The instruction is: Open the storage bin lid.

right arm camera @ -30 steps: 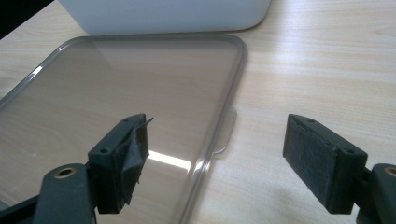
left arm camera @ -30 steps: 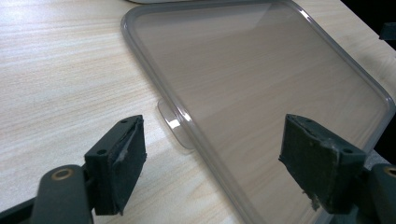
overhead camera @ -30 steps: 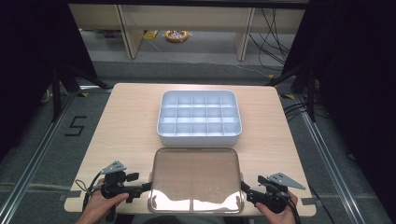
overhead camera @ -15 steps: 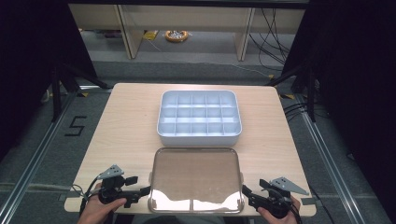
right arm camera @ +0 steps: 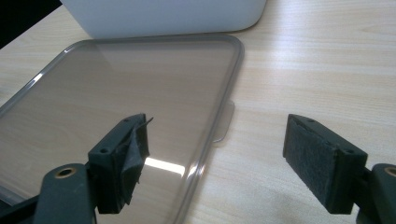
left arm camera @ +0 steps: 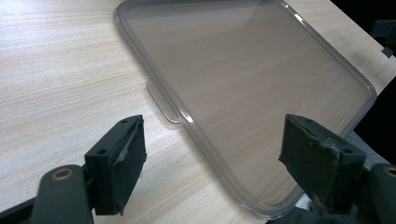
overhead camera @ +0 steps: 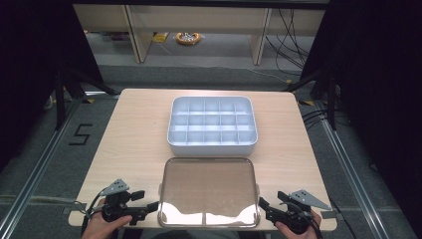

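Retreated hand-held grippers (overhead camera: pixel 153 205) flanking lid (overhead camera: pixel 209 191)

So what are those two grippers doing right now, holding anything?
Left gripper: open, holding nothing, at the clear lid's left edge.
Right gripper: open, holding nothing, at the lid's right edge.

Light wood table (overhead camera: pixel 134 139), rectangular, pale grain. Two things lie on it. Far middle: white compartment tray (overhead camera: pixel 213 125) (a grid of small cells, all bare as far as the high view shows). Near middle: clear flat lid (overhead camera: pixel 208 191), lying flat, a small tab on its left and right edges, its near edge at the table's near edge. Lid sits just beside the tray's near wall.
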### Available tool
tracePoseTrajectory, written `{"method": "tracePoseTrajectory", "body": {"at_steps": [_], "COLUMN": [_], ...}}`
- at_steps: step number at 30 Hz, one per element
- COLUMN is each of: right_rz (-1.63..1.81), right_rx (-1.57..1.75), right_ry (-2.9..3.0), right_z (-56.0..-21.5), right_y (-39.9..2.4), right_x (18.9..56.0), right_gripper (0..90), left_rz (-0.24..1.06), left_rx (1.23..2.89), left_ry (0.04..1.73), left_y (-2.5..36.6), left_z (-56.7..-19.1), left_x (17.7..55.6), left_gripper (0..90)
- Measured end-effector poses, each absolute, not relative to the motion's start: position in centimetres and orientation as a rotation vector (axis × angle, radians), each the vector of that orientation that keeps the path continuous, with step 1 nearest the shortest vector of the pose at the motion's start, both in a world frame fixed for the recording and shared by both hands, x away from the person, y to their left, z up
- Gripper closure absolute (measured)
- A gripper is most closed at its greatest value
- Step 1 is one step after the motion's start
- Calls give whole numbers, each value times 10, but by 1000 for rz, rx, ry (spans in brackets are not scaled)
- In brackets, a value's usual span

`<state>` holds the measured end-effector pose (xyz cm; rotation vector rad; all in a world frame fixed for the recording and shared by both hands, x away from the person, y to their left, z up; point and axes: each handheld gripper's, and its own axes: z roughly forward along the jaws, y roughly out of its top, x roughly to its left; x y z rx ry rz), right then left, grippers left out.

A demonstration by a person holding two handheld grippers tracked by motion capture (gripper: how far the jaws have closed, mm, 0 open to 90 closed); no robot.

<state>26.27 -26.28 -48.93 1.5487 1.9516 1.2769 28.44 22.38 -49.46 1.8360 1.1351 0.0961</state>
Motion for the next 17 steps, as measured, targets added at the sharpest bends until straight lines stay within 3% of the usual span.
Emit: {"method": "tracePoseTrajectory", "body": {"at_steps": [17], "right_rz": [1272], "right_rx": [1609], "right_ry": [1935], "right_z": [-490], "right_y": [-267], "right_x": [263], "right_gripper": [240], "left_rz": [84], "left_rx": [1837], "left_ry": [1138], "left_y": [222], "left_z": [-496], "left_x": [284], "left_gripper": [220]}}
